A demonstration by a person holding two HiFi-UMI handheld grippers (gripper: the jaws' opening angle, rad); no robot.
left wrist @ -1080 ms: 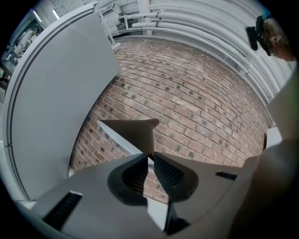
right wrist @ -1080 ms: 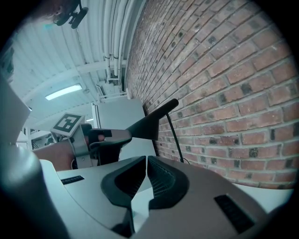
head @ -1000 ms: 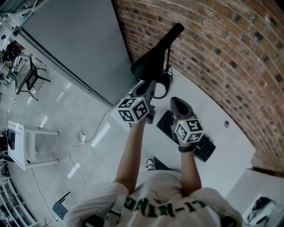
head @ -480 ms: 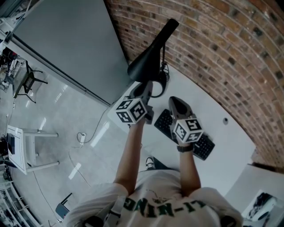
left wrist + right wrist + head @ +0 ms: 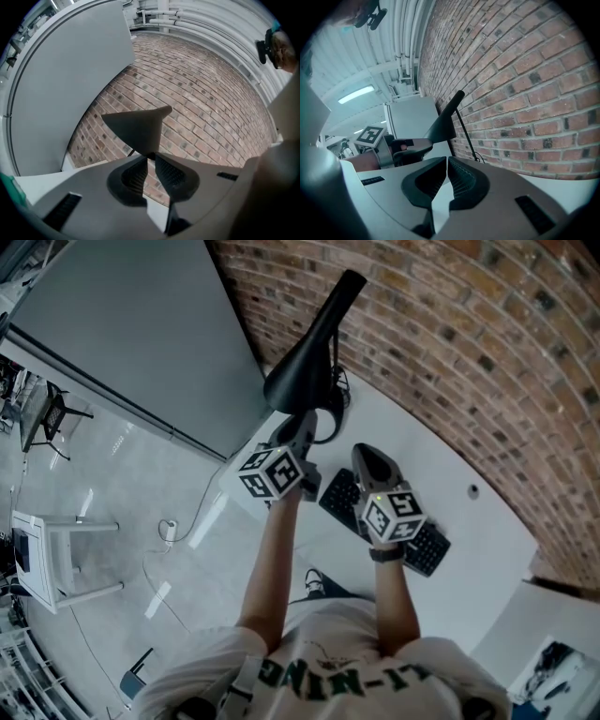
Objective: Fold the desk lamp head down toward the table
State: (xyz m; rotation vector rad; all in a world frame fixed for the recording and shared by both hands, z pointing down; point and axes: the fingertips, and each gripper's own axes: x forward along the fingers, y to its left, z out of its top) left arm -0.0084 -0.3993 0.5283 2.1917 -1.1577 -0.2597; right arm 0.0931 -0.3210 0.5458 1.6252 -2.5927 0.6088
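Observation:
The black desk lamp stands at the table's far left end, and its cone head (image 5: pixel 298 381) tilts down from a slanted arm. My left gripper (image 5: pixel 307 418) sits just under the head. In the left gripper view the head's (image 5: pixel 138 129) lower edge runs down into the tips of my left gripper (image 5: pixel 150 158). Its jaws are opening and stand only a narrow slit apart, with that edge between them. My right gripper (image 5: pixel 367 454) hovers over the keyboard, its jaws together on nothing (image 5: pixel 447 160). The right gripper view shows the lamp head (image 5: pixel 440 126) above the left gripper (image 5: pixel 417 146).
A black keyboard (image 5: pixel 427 554) lies on the white table (image 5: pixel 473 531) under my right hand. The lamp's black cable (image 5: pixel 330 427) loops by its base. A brick wall (image 5: pixel 469 352) runs behind the table and a grey panel (image 5: pixel 141 324) stands to the left.
In the head view the lamp and both grippers have drifted slightly left. My left gripper has stayed at the lamp head's lower edge, and the right has kept over the keyboard.

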